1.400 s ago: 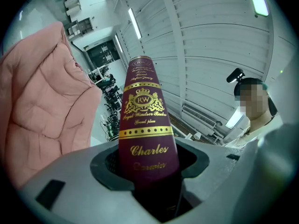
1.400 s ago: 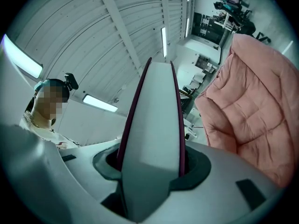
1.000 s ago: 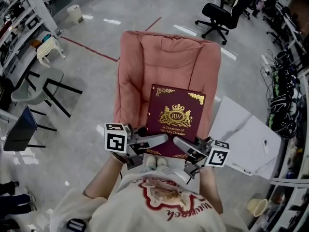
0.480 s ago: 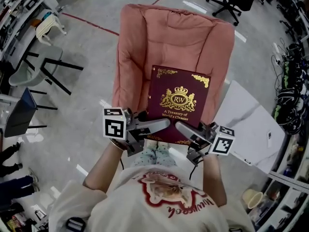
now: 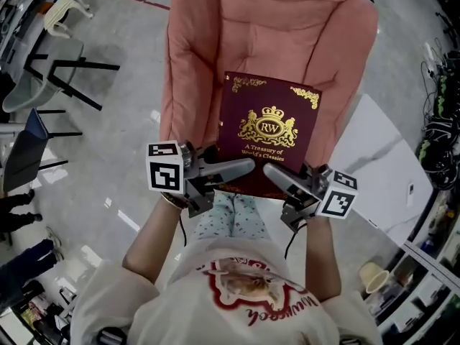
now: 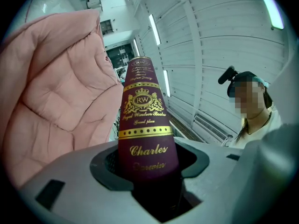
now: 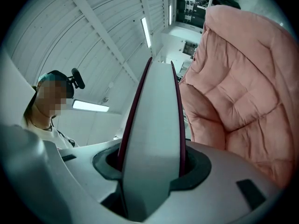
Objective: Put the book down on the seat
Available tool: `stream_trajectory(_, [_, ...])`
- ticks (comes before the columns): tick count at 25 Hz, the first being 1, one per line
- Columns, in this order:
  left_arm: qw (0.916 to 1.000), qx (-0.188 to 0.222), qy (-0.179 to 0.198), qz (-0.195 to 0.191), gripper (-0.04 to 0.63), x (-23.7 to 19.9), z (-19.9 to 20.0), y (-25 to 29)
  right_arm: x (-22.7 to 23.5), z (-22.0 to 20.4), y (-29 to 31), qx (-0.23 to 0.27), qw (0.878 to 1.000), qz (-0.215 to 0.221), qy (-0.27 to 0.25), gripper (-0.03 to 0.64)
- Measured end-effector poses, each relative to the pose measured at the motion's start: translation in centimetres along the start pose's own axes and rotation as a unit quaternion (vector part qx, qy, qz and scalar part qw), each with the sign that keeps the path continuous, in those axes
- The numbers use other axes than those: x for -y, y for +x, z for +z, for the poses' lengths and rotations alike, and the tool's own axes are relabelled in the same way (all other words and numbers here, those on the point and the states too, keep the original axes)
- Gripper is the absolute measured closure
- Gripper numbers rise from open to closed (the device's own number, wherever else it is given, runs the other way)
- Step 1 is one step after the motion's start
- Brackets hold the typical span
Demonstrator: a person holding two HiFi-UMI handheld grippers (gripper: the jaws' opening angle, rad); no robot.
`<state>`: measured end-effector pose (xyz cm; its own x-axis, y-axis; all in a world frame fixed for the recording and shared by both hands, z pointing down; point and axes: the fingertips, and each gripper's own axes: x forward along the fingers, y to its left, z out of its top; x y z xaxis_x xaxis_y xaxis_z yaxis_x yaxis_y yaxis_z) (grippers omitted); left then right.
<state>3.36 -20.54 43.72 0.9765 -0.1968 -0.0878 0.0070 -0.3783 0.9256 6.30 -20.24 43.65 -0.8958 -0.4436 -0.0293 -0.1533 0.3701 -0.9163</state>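
The person stands right at the front of the pink armchair [image 5: 287, 34] with a gripper in each hand, and both are clamped on the same thing: a maroon book [image 5: 267, 139] with a gold crest on its cover. The left gripper [image 5: 244, 167] has its jaws closed on the near corner on the spine side. In the left gripper view the gold-lettered spine [image 6: 142, 115] rises straight out from between the jaws, with the chair's padding [image 6: 51, 87] to its left. The right gripper [image 5: 272, 175] grips the other near corner. The right gripper view shows the pale page edge [image 7: 156, 139] wedged between the jaws, maroon covers on either side. The book lies cover up over the seat cushion, its far end toward the backrest — whether it touches the cushion I cannot tell. A white board [image 5: 381, 171] lies on the floor to the chair's right.
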Motion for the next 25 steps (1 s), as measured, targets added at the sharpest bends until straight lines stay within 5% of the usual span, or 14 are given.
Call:
stream_trajectory(4, [0.9997, -0.008, 0.022, -0.004, 0.362, 5.0, 2.4, -0.6, -5.1, 1.8, 1.2, 0.013, 1.000, 0.006, -0.019, 0.393])
stream_trajectory(10, [0.9996, -0.011, 0.024, 0.002, 0.362, 5.9, 3.6, 0.2, -5.9, 3.3, 1.2, 0.018, 1.000, 0.009, -0.017, 0.393])
stream_trajectory(25, [0.9998, 0.000, 0.006, 0.017, 0.362, -0.3, 0.4, -0.4, 0.3, 0.1, 0.5, 0.000, 1.000, -0.003, -0.002, 0.390])
